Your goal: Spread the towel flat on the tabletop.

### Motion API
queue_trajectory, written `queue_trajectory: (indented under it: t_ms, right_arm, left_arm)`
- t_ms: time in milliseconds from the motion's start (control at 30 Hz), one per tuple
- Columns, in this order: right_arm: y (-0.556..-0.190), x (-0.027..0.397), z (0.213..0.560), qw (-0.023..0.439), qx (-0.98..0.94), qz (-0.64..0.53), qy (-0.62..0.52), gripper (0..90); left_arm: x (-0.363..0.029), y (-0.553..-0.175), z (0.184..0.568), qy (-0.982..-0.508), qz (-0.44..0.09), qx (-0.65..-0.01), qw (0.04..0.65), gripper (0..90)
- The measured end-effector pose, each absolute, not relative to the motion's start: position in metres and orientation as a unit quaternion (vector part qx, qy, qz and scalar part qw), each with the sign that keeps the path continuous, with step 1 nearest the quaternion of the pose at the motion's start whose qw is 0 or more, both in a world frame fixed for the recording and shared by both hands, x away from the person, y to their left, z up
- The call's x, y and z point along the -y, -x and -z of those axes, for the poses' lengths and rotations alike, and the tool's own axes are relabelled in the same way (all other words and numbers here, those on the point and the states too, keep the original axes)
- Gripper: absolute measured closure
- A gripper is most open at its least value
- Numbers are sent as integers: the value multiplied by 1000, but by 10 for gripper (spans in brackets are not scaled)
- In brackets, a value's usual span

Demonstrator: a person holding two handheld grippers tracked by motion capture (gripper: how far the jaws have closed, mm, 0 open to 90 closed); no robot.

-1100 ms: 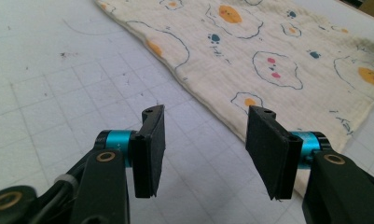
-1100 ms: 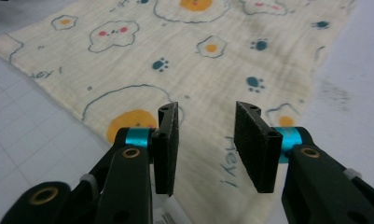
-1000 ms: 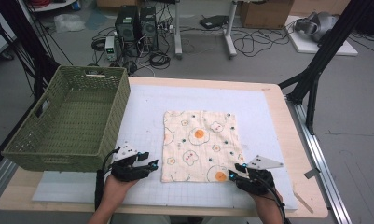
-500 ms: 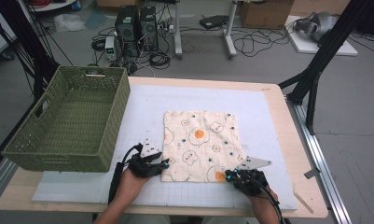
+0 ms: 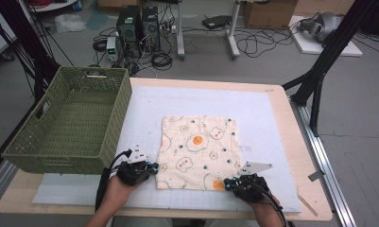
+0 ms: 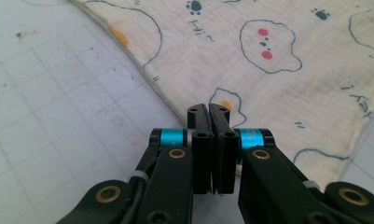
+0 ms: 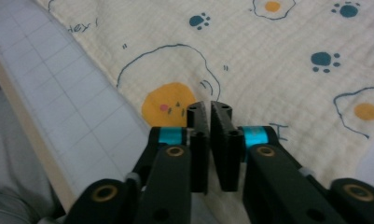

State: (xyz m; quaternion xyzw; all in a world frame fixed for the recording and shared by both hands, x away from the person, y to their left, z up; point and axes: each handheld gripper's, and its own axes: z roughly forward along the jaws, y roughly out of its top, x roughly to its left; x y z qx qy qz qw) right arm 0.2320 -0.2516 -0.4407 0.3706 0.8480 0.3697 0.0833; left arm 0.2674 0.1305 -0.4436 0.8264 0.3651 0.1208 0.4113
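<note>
- The cloth (image 5: pixel 197 153) lies flat on the white mat (image 5: pixel 262 123), in the centre of the high view, its near edge running left to right between the two tongs.
- The left gripper (image 5: pixel 151 168) is at the lower left corner of the cloth; its jaws have just been closing and now stand together on the cloth edge, as the left gripper view (image 6: pixel 211 116) shows.
- The right gripper (image 5: pixel 228 183) is at the lower right corner, jaws nearly together and pinching the cloth (image 7: pixel 208 114).
- Both corners are equally near, so the coming lift depends on both hands rising together.
- The green basket (image 5: pixel 69 123) stands at the left, apart.
</note>
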Motion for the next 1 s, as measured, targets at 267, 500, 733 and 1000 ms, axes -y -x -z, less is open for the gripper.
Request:
queue_trajectory:
  t_ms: [267,500,733,1000]
  right_arm:
    - [-249,276,425,168,-793,-405,-423,530]
    - [-294,288,434,190,-794,-363,-450,585]
    - [-312,285,444,165,-807,-354,-442,833]
    - [-296,289,434,197,-820,-314,-436,775]
  left_arm:
    - [-144,-279,442,-774,-123,-417,461,502]
    - [-139,-311,439,-758,-136,-435,466,490]
    - [-132,-334,437,-751,-154,-441,466,491]
    - [-123,-371,428,-745,-177,-452,458,460]
